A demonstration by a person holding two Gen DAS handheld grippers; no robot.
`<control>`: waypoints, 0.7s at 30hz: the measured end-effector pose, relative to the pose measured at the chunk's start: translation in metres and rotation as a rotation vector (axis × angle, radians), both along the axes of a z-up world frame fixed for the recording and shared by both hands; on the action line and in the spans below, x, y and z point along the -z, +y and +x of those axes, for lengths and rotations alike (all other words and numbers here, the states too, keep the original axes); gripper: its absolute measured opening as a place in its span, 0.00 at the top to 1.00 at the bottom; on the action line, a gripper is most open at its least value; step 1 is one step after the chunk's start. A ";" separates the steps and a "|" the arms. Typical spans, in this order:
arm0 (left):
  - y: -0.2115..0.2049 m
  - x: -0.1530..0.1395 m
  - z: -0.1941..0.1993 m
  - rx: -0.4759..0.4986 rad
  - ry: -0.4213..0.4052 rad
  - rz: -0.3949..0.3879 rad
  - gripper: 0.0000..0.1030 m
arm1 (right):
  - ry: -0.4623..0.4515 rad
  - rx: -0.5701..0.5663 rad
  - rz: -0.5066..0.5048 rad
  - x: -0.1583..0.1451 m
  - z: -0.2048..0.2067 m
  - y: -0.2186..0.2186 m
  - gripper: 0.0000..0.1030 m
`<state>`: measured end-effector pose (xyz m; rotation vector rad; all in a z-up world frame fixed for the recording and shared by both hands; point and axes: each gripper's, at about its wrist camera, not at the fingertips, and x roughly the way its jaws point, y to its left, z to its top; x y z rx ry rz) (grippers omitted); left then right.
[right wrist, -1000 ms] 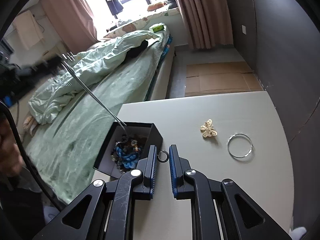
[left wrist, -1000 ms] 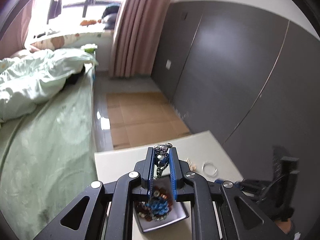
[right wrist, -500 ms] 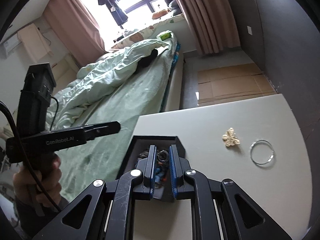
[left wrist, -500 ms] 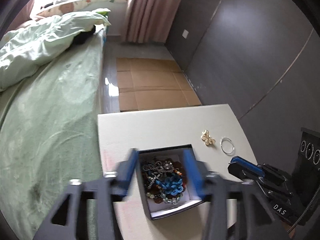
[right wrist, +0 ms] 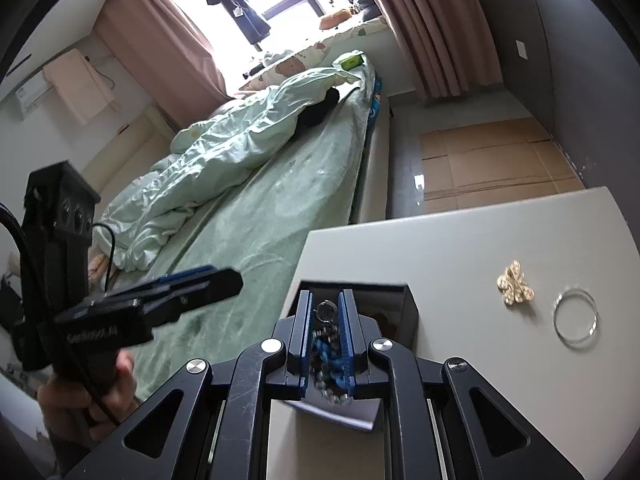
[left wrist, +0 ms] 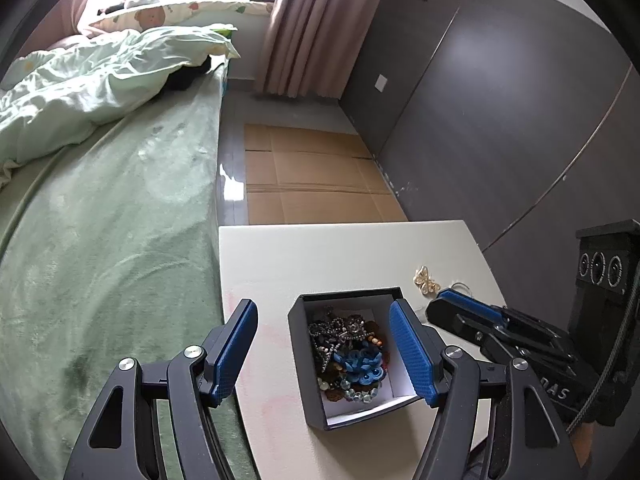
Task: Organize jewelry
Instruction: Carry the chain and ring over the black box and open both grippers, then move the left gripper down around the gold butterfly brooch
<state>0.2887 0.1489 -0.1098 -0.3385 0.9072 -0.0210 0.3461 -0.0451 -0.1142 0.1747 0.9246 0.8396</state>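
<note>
A black jewelry box (left wrist: pixel 308 396) with a white lining stands on the white table and holds a heap of dark chains, brown beads and a blue beaded piece (left wrist: pixel 360 362). My left gripper (left wrist: pixel 324 316) is open and empty, its jaws spread above the box. My right gripper (right wrist: pixel 325 298) is shut on a small silver ring (right wrist: pixel 326 311), just above the box (right wrist: pixel 404 300); it also shows in the left wrist view (left wrist: pixel 448 298). A gold butterfly brooch (right wrist: pixel 515 289) and a thin silver hoop (right wrist: pixel 575 322) lie on the table right of the box.
The white table (right wrist: pixel 460 240) stands against a bed with a green cover (left wrist: pixel 100 240) on its left. Flattened cardboard (left wrist: pixel 312 176) lies on the floor beyond the table. A dark grey wardrobe wall (left wrist: pixel 500 100) runs along the right.
My left gripper has opened and dropped the dark chain into the box. My right gripper has carried the silver ring from the table to above the box.
</note>
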 end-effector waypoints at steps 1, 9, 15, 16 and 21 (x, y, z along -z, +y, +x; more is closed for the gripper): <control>0.000 0.000 0.000 -0.001 0.000 -0.002 0.32 | 0.008 -0.001 0.001 0.000 0.003 0.001 0.66; -0.003 -0.001 0.002 0.014 -0.012 -0.006 0.32 | -0.001 0.052 -0.028 -0.003 0.001 -0.020 0.47; -0.019 -0.003 0.008 0.050 -0.026 0.005 0.26 | 0.021 0.083 -0.049 -0.001 0.004 -0.046 0.47; -0.022 -0.003 0.009 0.057 -0.027 0.007 0.26 | 0.027 0.091 -0.049 -0.001 0.004 -0.053 0.47; -0.043 -0.001 0.016 0.101 -0.030 0.017 0.26 | 0.051 0.124 -0.031 -0.001 0.008 -0.079 0.47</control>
